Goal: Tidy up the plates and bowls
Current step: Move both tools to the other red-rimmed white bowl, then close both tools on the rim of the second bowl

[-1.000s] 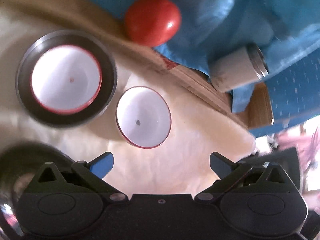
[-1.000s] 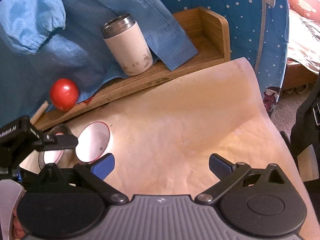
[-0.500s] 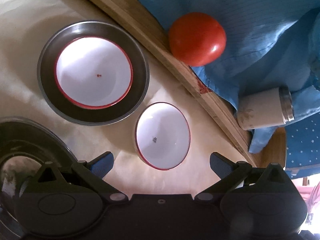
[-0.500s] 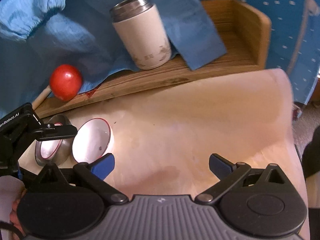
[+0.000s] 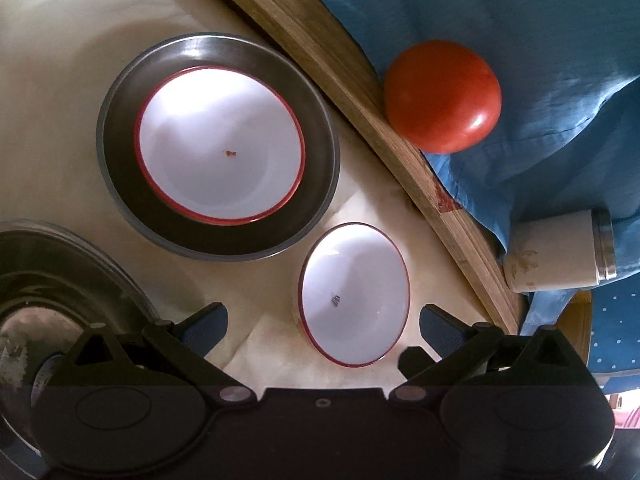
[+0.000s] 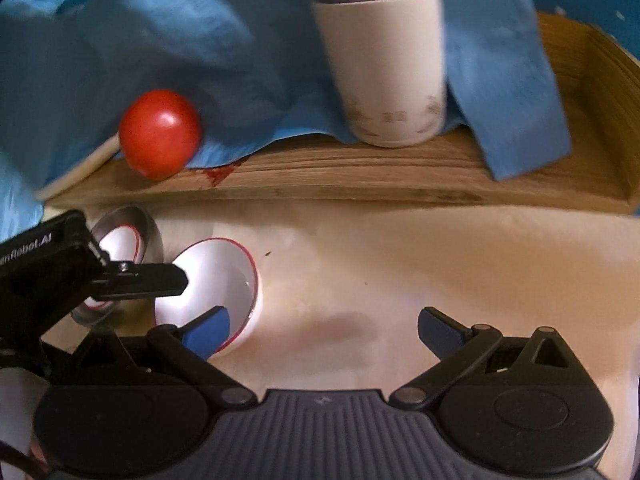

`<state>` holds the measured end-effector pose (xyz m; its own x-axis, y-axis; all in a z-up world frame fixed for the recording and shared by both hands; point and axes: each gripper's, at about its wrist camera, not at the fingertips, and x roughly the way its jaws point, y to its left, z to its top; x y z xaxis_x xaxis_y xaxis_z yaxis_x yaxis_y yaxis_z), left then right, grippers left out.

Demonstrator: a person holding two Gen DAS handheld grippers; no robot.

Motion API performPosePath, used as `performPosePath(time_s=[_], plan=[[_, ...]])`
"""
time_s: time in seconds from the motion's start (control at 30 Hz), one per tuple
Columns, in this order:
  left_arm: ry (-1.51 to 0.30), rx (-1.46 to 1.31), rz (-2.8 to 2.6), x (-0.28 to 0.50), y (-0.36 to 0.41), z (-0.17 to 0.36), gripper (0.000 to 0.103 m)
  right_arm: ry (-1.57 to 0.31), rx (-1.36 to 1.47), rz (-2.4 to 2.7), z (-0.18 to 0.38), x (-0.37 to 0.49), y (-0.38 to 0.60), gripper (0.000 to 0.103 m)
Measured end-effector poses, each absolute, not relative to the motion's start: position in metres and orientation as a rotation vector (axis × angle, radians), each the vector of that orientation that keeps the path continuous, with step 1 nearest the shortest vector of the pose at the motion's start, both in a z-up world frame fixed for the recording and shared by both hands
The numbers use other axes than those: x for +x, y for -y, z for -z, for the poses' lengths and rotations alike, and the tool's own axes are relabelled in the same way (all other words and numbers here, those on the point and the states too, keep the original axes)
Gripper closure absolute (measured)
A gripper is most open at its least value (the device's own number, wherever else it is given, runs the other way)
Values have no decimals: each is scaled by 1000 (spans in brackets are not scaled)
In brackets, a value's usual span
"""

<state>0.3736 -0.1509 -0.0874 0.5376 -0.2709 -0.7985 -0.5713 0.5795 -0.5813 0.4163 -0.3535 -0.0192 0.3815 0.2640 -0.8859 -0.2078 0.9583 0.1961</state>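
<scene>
Hovering over the loose bowl [image 5: 354, 295], the left gripper [image 5: 322, 320] spreads its jaws wide, empty, likely to take its rim.
A matching bowl [image 5: 221, 142] already sits nested in the steel plate [image 5: 120, 184] just left; the right gripper [image 6: 322, 332] waits released nearby.

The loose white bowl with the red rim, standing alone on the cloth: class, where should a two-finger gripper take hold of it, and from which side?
Probably by the thin red rim of the loose white bowl, one finger inside and one outside, coming from above. It sits upright and open, and its sloping wall offers no flat sides. The rim edge away from the metal plate has bare cloth beside it. The open left gripper is nearest.
</scene>
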Motion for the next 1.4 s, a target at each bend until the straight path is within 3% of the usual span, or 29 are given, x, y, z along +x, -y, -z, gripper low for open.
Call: performPosePath(time_s=[0.13, 0.43, 0.53, 0.6, 0.87, 1.03, 1.4], plan=[[-1023, -983, -217, 374, 151, 88, 3, -1145, 32, -310, 22, 421, 345, 3], [-992, -980, -196, 373, 150, 86, 20, -1147, 2, -346, 25, 424, 335, 29], [-991, -976, -182, 374, 150, 86, 34, -1154, 14, -361, 27, 425, 333, 42], [-993, -969, -182, 375, 150, 85, 48, -1158, 30, -367, 28, 425, 332, 48], [-991, -969, -208, 371, 145, 87, 72, -1162, 69, -401, 34, 426, 321, 77], [-987, -974, -211, 368, 141, 89, 85, -1156, 52, -409, 36, 424, 310, 89], [-1000, -923, -138, 366, 150, 84, 90, -1126, 48, -361, 33, 414, 312, 91]])
